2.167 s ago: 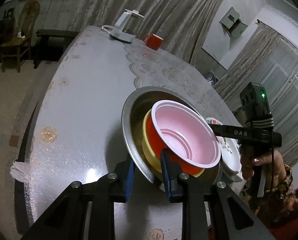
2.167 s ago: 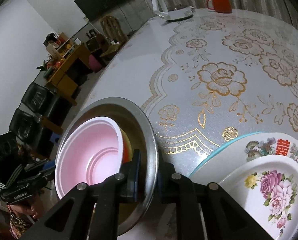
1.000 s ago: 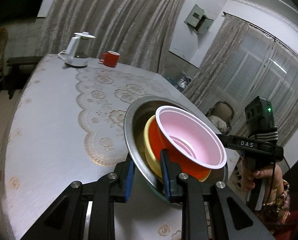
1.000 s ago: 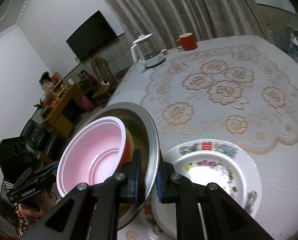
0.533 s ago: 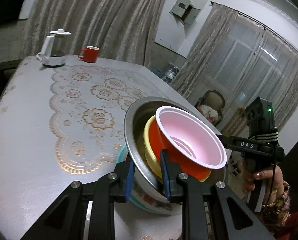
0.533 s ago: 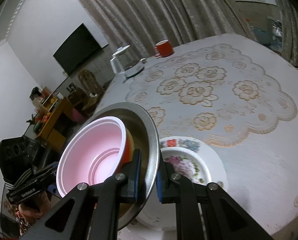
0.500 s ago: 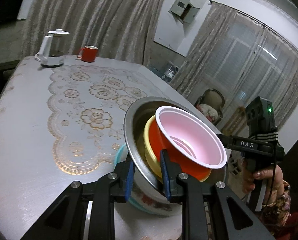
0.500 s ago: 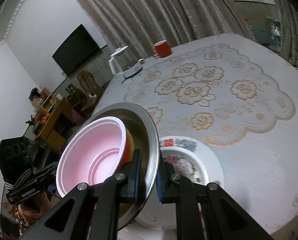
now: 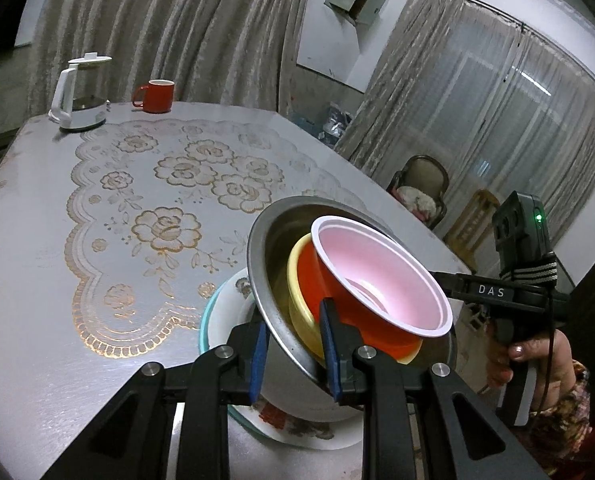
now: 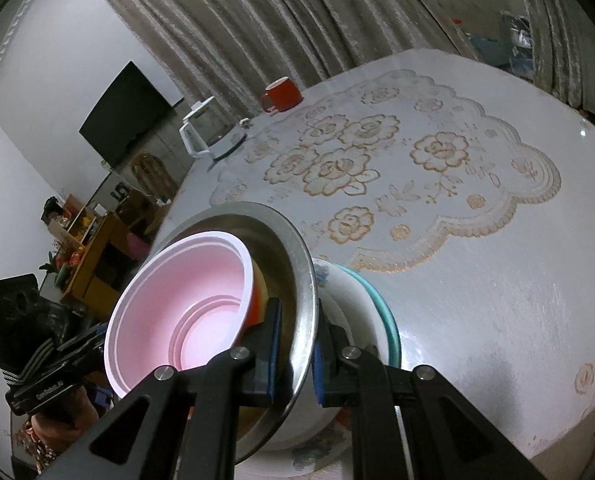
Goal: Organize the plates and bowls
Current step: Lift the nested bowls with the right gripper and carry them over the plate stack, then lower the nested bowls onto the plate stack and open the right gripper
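A steel bowl (image 9: 265,240) holds a yellow bowl (image 9: 293,276), a red bowl (image 9: 309,276) and a pink bowl (image 9: 381,276) nested inside. My left gripper (image 9: 293,344) is shut on the steel bowl's near rim. My right gripper (image 10: 295,354) is shut on the opposite rim of the steel bowl (image 10: 301,264); the pink bowl (image 10: 185,296) shows there too. The bowl stack hangs just above stacked white floral plates with a teal rim (image 9: 213,320), which also show in the right wrist view (image 10: 381,308), near the table's edge.
The table (image 9: 37,240) has a lace-pattern cover. A white kettle (image 9: 79,92) and a red mug (image 9: 155,96) stand at its far end. A chair (image 9: 417,184) stands past the right edge. Cabinets (image 10: 85,248) stand beyond the other side.
Both grippers have carried the bowl stack from the side of the plates over them and lowered it close onto the plates. Both stay shut on the steel rim.
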Motion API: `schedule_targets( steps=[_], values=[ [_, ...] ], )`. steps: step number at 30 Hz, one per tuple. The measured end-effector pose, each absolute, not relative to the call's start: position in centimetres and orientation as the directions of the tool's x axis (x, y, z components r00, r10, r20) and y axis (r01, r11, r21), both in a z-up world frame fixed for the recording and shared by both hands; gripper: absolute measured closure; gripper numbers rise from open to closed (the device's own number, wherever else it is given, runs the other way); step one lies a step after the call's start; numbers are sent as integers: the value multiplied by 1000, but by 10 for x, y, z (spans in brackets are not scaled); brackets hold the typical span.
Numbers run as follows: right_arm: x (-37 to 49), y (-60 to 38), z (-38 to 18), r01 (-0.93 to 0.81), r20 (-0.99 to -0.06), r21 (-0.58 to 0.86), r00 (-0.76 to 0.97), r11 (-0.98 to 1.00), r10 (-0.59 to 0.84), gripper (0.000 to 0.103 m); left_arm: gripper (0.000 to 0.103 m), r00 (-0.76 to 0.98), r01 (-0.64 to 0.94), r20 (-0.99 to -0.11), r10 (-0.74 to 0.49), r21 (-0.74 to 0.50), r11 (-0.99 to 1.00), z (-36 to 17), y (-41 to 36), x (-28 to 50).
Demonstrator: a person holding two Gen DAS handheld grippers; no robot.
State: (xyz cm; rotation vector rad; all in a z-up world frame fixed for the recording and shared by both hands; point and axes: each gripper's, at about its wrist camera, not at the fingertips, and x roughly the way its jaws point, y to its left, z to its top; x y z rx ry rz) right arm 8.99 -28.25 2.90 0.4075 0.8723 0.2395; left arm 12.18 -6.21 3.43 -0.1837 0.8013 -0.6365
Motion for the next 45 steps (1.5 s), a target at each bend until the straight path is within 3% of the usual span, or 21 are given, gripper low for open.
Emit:
schedule_targets(
  steps=[30, 45],
  values=[
    [93, -298, 9, 51, -731, 414, 614, 909, 298, 90, 79, 479, 470, -641, -599, -389, 792, 9, -80, 147],
    [89, -284, -1, 29, -745, 426, 579, 904, 332, 90, 79, 472, 430, -665, -579, -399, 810, -5, -66, 137]
  ],
)
